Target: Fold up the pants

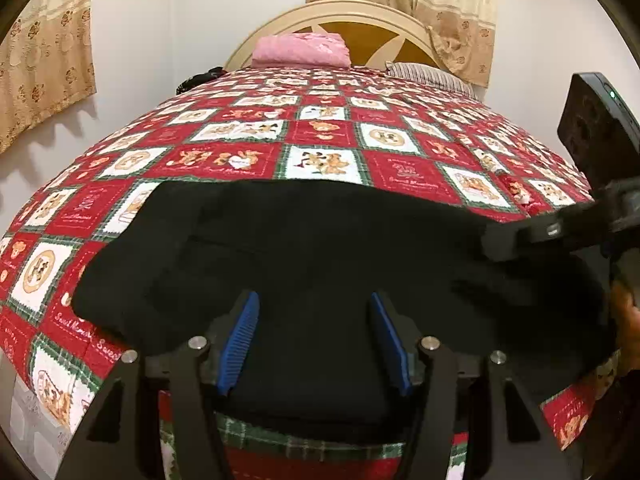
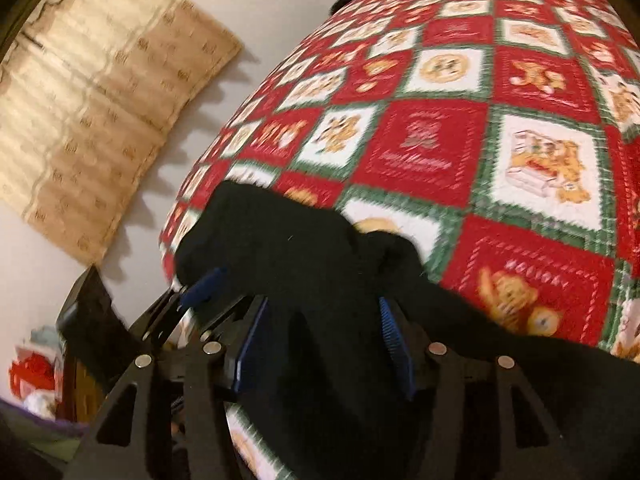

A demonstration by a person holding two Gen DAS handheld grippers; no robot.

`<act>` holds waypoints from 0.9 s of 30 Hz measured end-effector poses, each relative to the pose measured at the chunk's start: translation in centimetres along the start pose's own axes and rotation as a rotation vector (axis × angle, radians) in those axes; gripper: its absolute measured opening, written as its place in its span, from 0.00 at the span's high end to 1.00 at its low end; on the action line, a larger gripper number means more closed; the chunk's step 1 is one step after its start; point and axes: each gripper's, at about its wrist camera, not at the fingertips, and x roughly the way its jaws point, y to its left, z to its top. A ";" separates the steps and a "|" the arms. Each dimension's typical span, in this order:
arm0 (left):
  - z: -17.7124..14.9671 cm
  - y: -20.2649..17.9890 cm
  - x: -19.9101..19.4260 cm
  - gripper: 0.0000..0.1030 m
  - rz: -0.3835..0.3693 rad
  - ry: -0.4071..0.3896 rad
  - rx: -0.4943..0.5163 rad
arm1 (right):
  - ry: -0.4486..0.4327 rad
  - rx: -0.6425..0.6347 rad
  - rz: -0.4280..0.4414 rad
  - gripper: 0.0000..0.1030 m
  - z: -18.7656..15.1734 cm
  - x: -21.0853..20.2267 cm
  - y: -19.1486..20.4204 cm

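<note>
While the black pants lie spread across the near end of the quilt on the bed, the left tongs stand apart over the cloth, with the right tongs at the pants' right edge. From the right wrist, blurred, the right tongs also gape above the pants, quilt beyond.

On view: one pair of black fabric pants, one red-white-green checked bear-print quilt, one folded pink cloth, one striped pillow, two beige patterned curtains, two black blue-padded grippers.
</note>
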 end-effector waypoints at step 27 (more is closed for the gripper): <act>-0.5 0.1 -0.1 0.39 -0.029 -0.012 0.012 | -0.192 0.227 -0.133 0.50 3.7 -5.2 -8.5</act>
